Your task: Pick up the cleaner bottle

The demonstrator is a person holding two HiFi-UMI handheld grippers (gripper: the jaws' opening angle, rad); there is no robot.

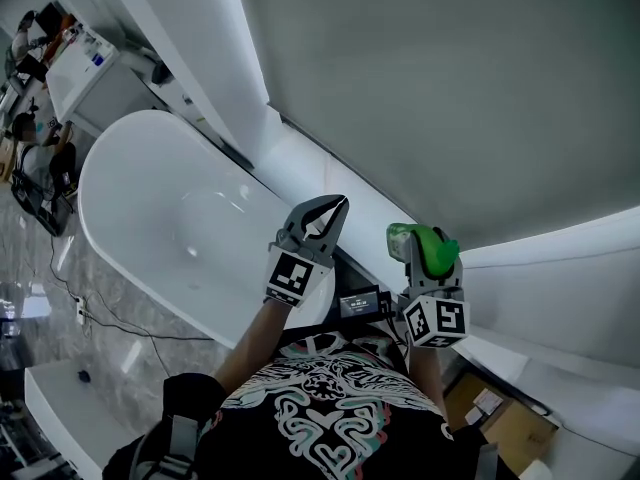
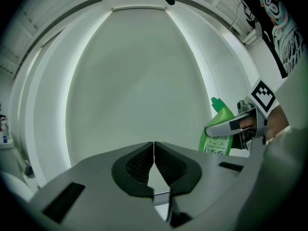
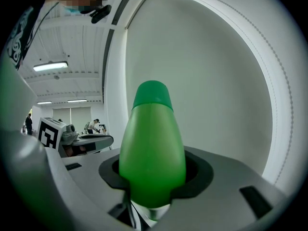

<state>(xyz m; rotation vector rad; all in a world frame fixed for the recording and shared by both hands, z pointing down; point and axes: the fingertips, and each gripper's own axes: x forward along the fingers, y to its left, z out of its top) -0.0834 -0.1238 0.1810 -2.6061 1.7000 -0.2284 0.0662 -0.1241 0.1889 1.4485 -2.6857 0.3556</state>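
Green cleaner bottle (image 3: 153,148) sits clamped in the right gripper (image 1: 428,253); left gripper (image 1: 338,208), at its nine o'clock, is closed, empty. Pickup seems done; next needs steady carrying.

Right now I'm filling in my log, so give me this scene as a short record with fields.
left gripper: shut, empty, raised beside the right one
right gripper: shut on the bottle
bottle: green, cap on, held between the right jaws
bathtub: white, on the person's left
task state: bottle gripped
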